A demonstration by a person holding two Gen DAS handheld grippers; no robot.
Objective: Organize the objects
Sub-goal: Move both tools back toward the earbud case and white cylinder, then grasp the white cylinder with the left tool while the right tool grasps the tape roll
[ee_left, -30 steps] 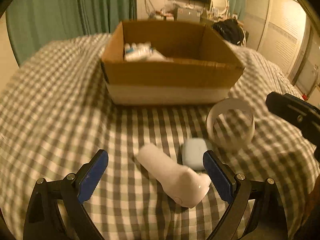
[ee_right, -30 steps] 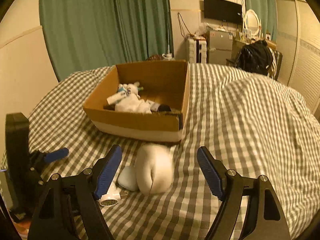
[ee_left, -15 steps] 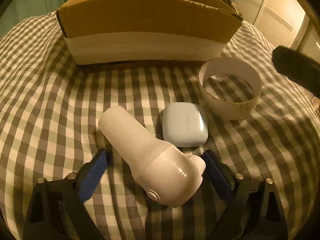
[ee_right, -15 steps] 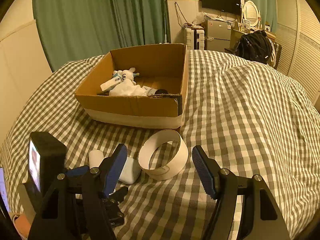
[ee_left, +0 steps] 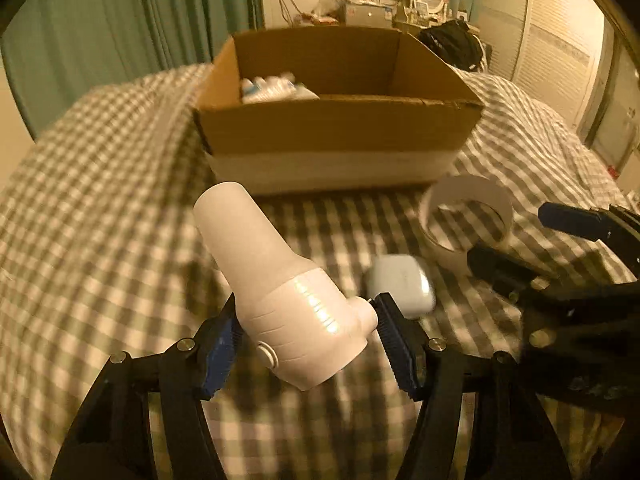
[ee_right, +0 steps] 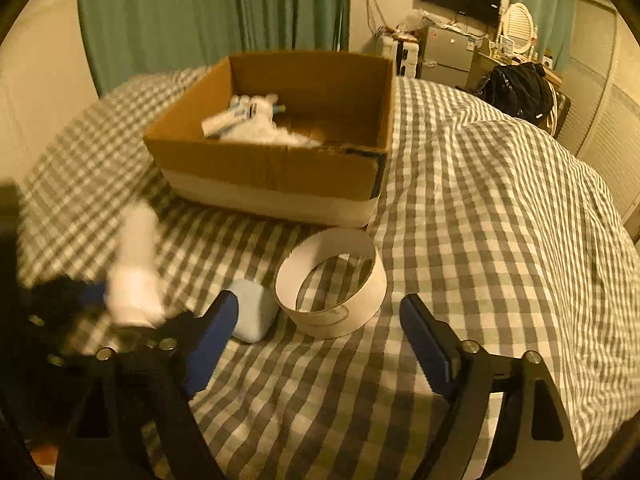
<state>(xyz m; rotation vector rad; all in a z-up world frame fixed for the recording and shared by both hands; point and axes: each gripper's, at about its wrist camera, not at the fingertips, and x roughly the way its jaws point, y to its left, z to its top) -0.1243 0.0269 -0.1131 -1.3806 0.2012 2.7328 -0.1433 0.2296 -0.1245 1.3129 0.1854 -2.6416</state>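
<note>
The left tongs [ee_left: 308, 338] are closing on a white plastic handheld device with a cylindrical barrel and a wider ribbed head [ee_left: 280, 284]; their blue pads press the head from both sides, and the barrel juts up toward 11 o'clock, clear of the grey-and-white checked bedspread [ee_left: 100, 208]. In the right wrist view the same device [ee_right: 136, 280] appears blurred at 9 o'clock.

The right tongs [ee_right: 320, 332] are apart and opening, with nothing clamped. Just ahead of them, at 12 o'clock, a white cardboard ring standing open like a short hoop [ee_right: 332, 280] rests on the bedspread [ee_right: 500, 220]. A small white rounded case with a smooth lid [ee_right: 254, 314] lies just beside the ring at its 9 o'clock, close to the left blue pad.

Beyond both, an open brown cardboard box with a pale band along its base [ee_right: 280, 160] sits on the bed. Inside lie white items, one a tube with blue marking [ee_right: 228, 118], blurred. Green curtains [ee_right: 208, 12] hang behind.
</note>
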